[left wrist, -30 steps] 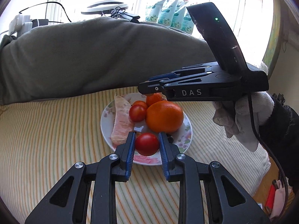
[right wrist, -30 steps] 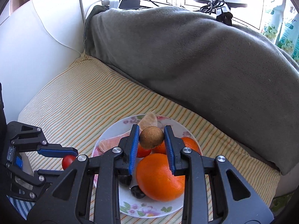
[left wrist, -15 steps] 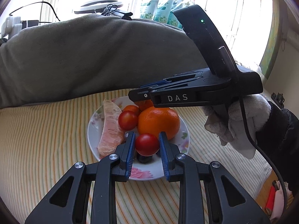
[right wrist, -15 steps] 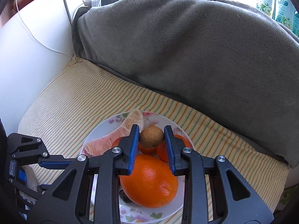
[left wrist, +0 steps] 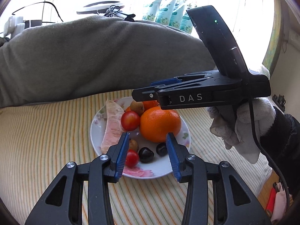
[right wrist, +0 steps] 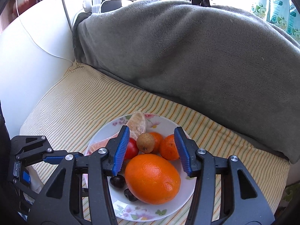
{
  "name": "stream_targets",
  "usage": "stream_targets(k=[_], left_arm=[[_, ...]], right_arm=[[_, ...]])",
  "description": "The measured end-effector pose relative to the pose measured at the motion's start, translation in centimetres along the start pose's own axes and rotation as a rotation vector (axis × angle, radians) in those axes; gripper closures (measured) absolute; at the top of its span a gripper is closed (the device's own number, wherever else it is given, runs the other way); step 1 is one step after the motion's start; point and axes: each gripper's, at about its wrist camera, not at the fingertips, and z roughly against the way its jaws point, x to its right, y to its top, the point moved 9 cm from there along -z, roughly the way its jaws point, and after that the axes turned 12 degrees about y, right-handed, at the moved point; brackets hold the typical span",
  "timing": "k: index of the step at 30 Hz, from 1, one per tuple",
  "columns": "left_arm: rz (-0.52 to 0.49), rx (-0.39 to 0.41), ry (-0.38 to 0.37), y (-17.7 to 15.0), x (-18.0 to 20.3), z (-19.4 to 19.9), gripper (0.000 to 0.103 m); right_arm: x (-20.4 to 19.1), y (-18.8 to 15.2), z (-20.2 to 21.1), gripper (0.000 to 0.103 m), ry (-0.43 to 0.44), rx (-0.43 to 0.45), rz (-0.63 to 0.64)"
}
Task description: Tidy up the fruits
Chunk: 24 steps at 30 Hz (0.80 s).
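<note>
Now both grippers tilt down over the plate [left wrist: 105, 112] on the striped cushion [left wrist: 46, 140], jaws just opened and gripping nothing. Beneath the left gripper [left wrist: 148, 153] a small tomato [left wrist: 132, 158] lies by its left pad. Beneath the right gripper [right wrist: 151, 151], held in a gloved hand [left wrist: 241, 125], a brown fruit [right wrist: 145, 142] sits free among the oranges [right wrist: 152, 178].
</note>
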Motion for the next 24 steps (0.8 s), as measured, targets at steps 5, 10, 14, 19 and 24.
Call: stream_targets(k=[5, 10, 14, 19, 24], left_arm=[[0.009, 0.002, 0.003, -0.1, -0.3, 0.5, 0.058], [0.026, 0.004, 0.010, -0.2, -0.8, 1.4, 0.049], [0.043, 0.003, 0.016, -0.4, -1.2, 2.0, 0.042], [0.056, 0.003, 0.031, -0.6, -1.8, 2.6, 0.039], [0.056, 0.011, 0.054, -0.7, -2.1, 3.3, 0.032]], right_arm=[[-0.4, -0.7, 1.0, 0.050, -0.023, 0.024, -0.008], [-0.7, -1.3, 3.0, 0.033, -0.051, 0.093, -0.041], [-0.7, -2.2, 4.9, 0.033, -0.085, 0.146, -0.076], [-1.2, -3.4, 7.1, 0.016, -0.130, 0.208, -0.098], [-1.7, -4.4, 8.7, 0.016, -0.177, 0.244, -0.121]])
